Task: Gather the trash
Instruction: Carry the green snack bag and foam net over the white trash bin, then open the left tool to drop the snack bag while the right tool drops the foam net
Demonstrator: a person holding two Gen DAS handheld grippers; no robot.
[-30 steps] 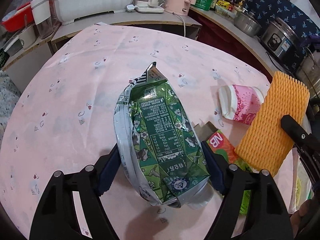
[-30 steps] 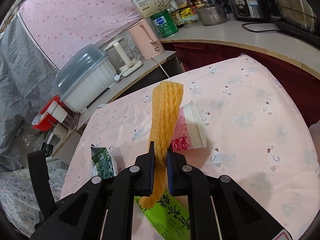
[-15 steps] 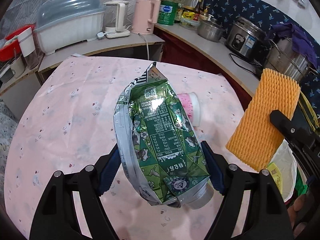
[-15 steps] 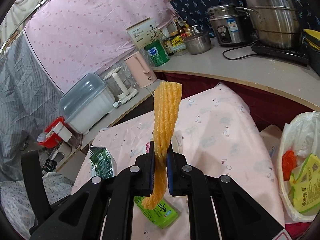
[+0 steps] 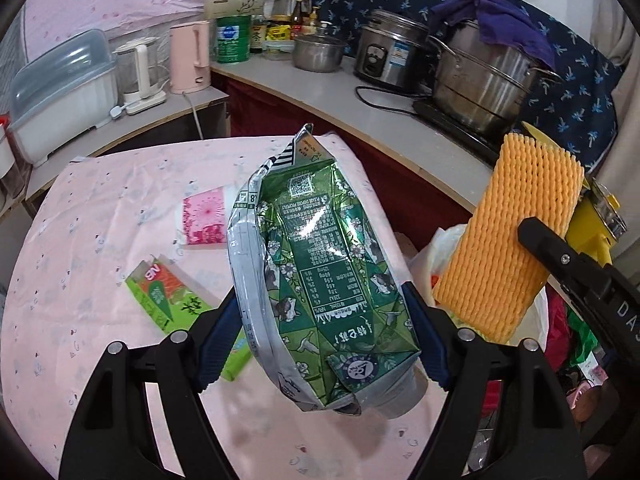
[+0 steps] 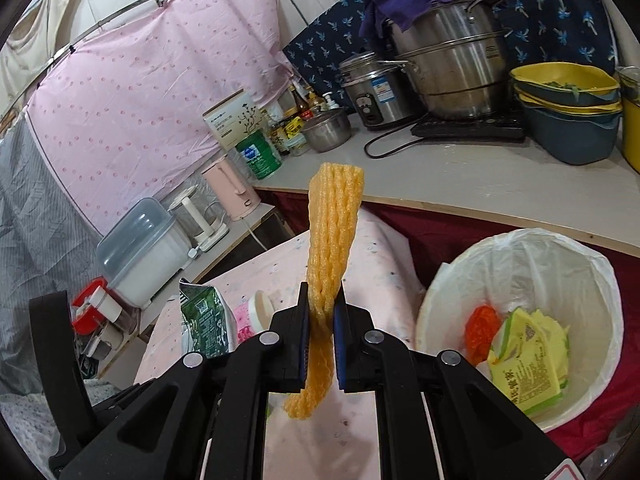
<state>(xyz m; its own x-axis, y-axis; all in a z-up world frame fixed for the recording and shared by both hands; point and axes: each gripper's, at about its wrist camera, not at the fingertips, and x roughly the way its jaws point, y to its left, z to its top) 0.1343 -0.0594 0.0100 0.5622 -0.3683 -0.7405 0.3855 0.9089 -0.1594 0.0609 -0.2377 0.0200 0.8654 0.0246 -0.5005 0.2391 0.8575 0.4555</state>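
Pink cloth covers the table point(image 5: 80, 248), on which, at the left of the left wrist view, a green carton point(image 5: 168, 300) lies flat and, beyond it, a pink paper cup point(image 5: 204, 220) lies on its side. At the centre of that view a green foil bag point(image 5: 320, 280) is clamped between the blue pads of the left gripper point(image 5: 320, 340), whose jaws are spread wide around it; the bag is lifted clear of the cloth, its torn top pointing away. To the right, an orange foam net point(image 5: 508, 240) is seen held up by the right gripper point(image 6: 320, 332). In the right wrist view the net is pinched edge-on between nearly closed jaws, one end rising above the pads and the other hanging below. Further right, a bin point(image 6: 600, 280) lined with a white bag stands beside the table's edge, below a grey counter point(image 6: 480, 176); yellow wrappers point(image 6: 528, 360) and an orange piece are seen inside it. Neither the net nor the foil bag is over the bin's mouth.
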